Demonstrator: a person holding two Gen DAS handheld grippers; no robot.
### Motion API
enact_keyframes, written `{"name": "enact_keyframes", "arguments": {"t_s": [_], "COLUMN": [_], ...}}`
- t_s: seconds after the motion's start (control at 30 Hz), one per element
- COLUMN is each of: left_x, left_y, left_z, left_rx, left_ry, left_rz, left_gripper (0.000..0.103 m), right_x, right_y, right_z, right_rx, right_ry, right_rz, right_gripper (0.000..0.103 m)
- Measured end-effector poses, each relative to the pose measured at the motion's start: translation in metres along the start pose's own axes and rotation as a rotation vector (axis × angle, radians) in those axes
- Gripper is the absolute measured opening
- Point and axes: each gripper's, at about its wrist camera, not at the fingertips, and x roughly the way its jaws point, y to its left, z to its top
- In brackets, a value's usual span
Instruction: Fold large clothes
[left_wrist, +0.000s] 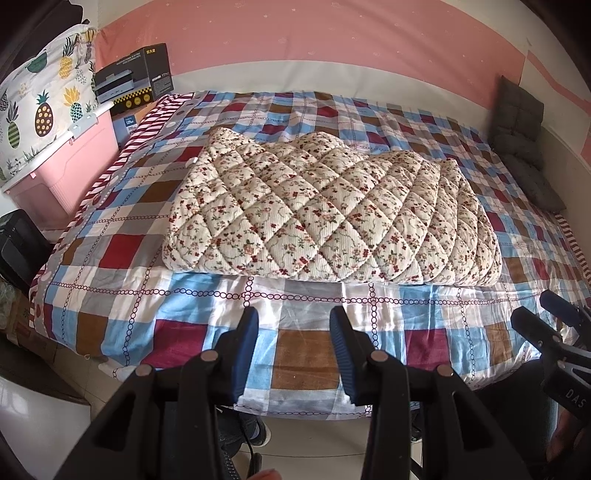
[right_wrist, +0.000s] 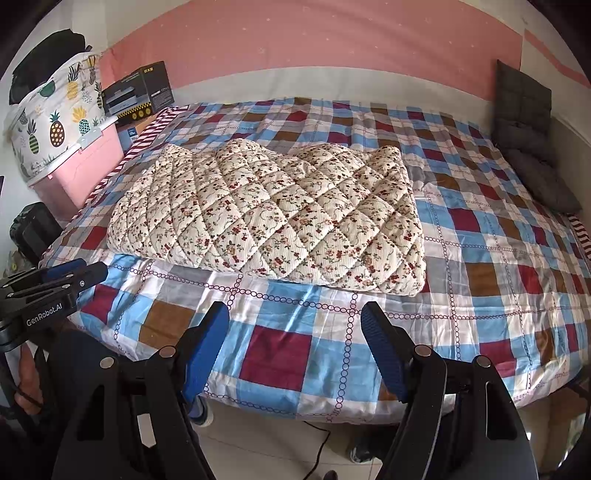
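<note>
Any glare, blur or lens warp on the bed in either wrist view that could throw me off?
Left wrist view: sharp, strong fisheye bowing, bright sheen on the checked bedsheet ahead of the left gripper. Right wrist view: same bowing, daylight sheen on the sheet near the right gripper; the floral quilt reads clearly, dark vignette in the corners.

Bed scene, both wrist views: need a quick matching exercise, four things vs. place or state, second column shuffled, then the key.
Things:
1. floral quilt
2. dark cushion
3. pink storage bin
4. left gripper

Places or states:
A. leaning at the wall, far right corner of the bed
B. beside the bed on the left, pineapple-print bag on top
C. folded, lying on the plaid sheet
D. fingers apart, nothing between them, near the bed's near edge

Pairs: 1-C, 2-A, 3-B, 4-D
</note>
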Motion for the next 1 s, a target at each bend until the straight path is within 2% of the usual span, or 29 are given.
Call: {"name": "enact_keyframes", "arguments": {"t_s": [1.0], "left_x": [0.0014], "left_y": [-0.0040], "left_z": [-0.0031], "left_rx": [0.010], "left_ry": [0.011], "left_rz": [-0.007], "left_gripper": [0.042], "right_x": [-0.0003], "right_y": [0.0013], "right_z": [0.0000], "right_rx": [-0.003], "right_ry": [0.004], "right_rz": [-0.004], "right_gripper": [0.073]}}
